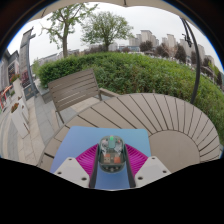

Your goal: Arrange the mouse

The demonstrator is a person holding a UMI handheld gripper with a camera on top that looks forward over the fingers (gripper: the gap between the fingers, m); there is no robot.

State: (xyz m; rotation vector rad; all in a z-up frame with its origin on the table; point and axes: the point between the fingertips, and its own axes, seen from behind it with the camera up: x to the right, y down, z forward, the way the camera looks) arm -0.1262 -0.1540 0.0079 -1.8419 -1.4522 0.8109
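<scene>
Mouse (111, 153) between jaws, on blue mat (75, 148).

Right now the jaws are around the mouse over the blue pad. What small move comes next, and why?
Probably lower it a little and open. The mouse sits between the pink pads, which look pressed to its sides, over the blue mouse pad on the round slatted table. It already looks centred there, so releasing seems the sensible step.
</scene>
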